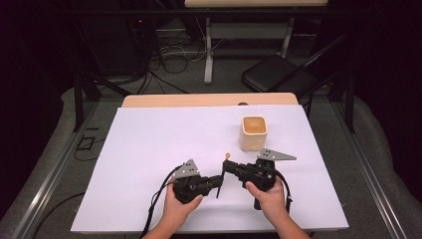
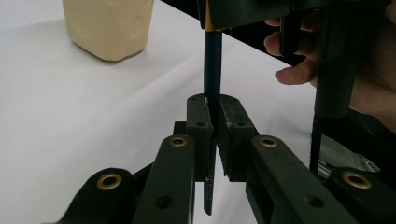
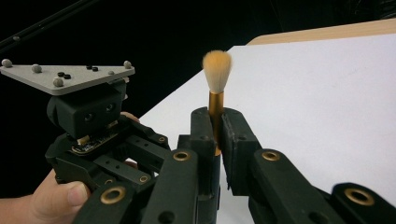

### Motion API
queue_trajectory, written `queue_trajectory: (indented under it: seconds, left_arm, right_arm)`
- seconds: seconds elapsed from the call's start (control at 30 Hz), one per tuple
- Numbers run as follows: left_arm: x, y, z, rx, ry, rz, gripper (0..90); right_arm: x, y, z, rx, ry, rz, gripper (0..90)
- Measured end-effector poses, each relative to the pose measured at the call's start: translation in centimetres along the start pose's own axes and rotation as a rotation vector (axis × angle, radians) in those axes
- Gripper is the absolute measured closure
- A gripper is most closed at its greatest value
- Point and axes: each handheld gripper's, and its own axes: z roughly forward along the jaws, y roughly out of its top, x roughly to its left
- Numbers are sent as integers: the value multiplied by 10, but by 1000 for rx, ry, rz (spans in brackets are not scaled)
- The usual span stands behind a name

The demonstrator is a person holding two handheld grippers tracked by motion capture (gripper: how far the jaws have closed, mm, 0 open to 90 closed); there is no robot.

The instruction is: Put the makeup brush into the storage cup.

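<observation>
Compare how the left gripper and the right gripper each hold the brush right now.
The left gripper clamps the dark blue handle of the thin brush; the right gripper clamps its gold metal ferrule, just under the orange bristle tuft.
In the high view the left gripper sits lower and nearer the person; the right gripper sits nearer the cream square cup.
Both are shut on the same upright brush.
</observation>
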Motion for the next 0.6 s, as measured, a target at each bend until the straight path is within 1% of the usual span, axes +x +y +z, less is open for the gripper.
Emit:
queue_trajectory:
  seconds: [0.3, 0.53, 0.6]
  left_arm:
    - [1, 1, -2, -9, 0, -6, 834]
    - [1, 1, -2, -7, -2, -6, 834]
    - [1, 1, -2, -7, -1, -6, 834]
  right_arm:
    - [1, 3, 2, 6, -3, -9, 838]
    - [1, 4, 2, 18, 0, 3, 838]
    - [1, 5, 2, 18, 4, 18, 839]
